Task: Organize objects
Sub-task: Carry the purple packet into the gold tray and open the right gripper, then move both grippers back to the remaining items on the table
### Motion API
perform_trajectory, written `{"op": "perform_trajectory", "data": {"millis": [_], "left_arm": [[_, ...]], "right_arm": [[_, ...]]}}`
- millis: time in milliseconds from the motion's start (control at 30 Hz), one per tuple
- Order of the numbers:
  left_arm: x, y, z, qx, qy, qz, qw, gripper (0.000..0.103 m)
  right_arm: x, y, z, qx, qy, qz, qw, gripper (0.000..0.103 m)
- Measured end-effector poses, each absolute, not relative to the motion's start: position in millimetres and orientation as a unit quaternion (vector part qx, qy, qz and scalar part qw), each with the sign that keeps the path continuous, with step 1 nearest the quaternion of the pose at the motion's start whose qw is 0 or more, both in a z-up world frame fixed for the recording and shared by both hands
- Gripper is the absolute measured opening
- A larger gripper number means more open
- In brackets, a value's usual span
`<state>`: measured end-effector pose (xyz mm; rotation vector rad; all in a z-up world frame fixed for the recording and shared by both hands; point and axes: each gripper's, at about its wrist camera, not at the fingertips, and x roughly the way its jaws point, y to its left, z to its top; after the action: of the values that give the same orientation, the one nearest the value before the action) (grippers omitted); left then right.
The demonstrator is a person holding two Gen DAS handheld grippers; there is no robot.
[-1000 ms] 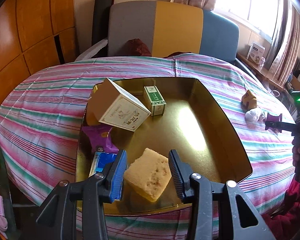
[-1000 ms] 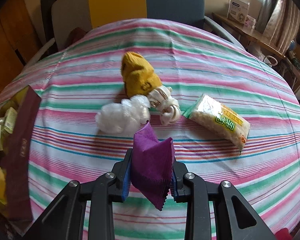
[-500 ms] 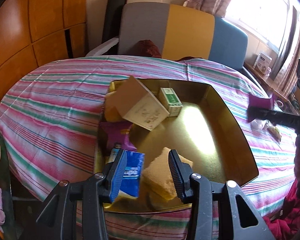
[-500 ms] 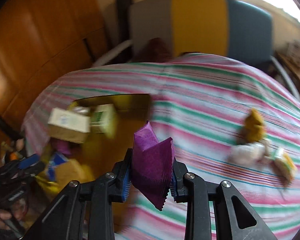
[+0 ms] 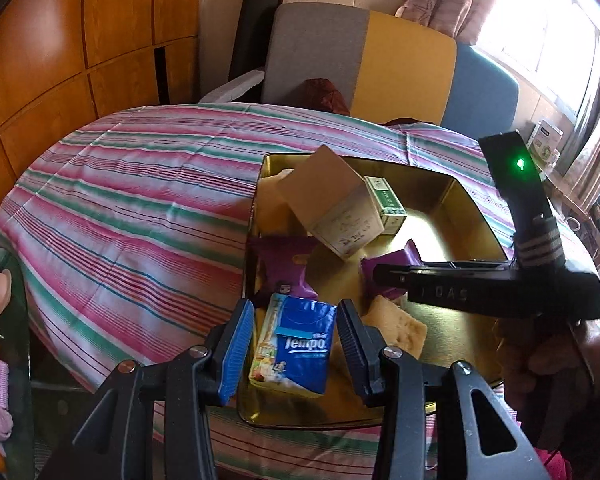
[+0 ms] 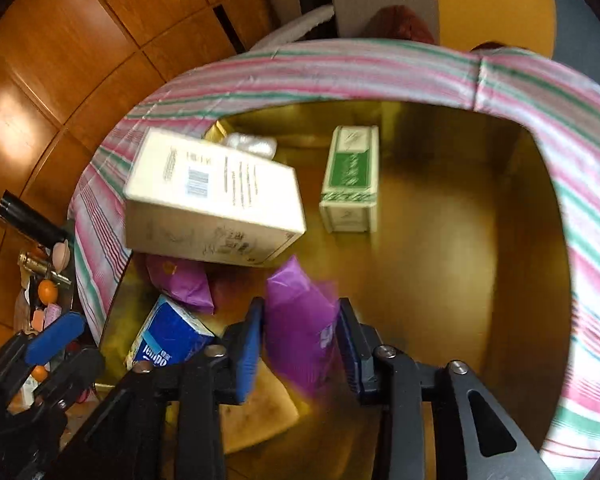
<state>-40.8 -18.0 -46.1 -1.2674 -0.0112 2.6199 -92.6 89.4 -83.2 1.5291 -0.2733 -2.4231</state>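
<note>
Gold metal tray sits on the bench, which is covered by a pink-green striped cloth. Right hand-held gripper hangs over the tray with the purple packet between its blue pads; its jaws have just been opening, the packet is blurred, and there is a gap at the right pad, so the grip looks loosened. Left hand-held gripper is apart and empty, hovering above the blue Tempo tissue pack at the tray's near-left corner, not touching it. Also in the tray: beige box tilted against the left side, green-white carton just beside it, second purple packet under the beige box's edge, yellow sponge near the tissue pack, partly under the right gripper. White crumpled plastic shows behind the beige box. A person's hand holds the right gripper's handle in left wrist view.
</note>
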Motion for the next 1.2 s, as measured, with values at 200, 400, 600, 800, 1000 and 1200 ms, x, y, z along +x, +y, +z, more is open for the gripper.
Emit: {"op": "perform_trajectory", "data": {"millis": [200, 400, 600, 800, 1000, 1200], "left_arm": [[-42.4, -23.2, -50.5, -0.437, -0.007, 0.893, 0.109, 0.043], [-38.8, -21.4, -47.3, -0.434, -0.004, 0.894, 0.112, 0.043], [-33.5, -14.0, -40.7, -0.427, 0.003, 0.896, 0.122, 0.043], [-27.6, -0.6, -34.0, -0.422, 0.017, 0.897, 0.134, 0.043], [-22.4, 17.6, -27.7, -0.416, 0.036, 0.896, 0.149, 0.044], [-17.8, 42.6, -22.4, -0.411, 0.059, 0.893, 0.173, 0.045]], "right_arm": [[-89.3, 85.2, -84.0, 0.518, -0.092, -0.839, 0.135, 0.059], [-78.8, 97.5, -68.1, 0.497, -0.11, -0.85, 0.134, 0.073], [-62.6, 116.1, -47.7, 0.476, -0.104, -0.866, 0.114, 0.08], [-41.5, 143.2, -31.5, 0.449, -0.096, -0.884, 0.087, 0.091], [-18.7, 187.4, -17.8, 0.427, -0.083, -0.9, 0.042, 0.102], [3.0, 254.7, -10.5, 0.422, -0.08, -0.903, -0.024, 0.103]]}}
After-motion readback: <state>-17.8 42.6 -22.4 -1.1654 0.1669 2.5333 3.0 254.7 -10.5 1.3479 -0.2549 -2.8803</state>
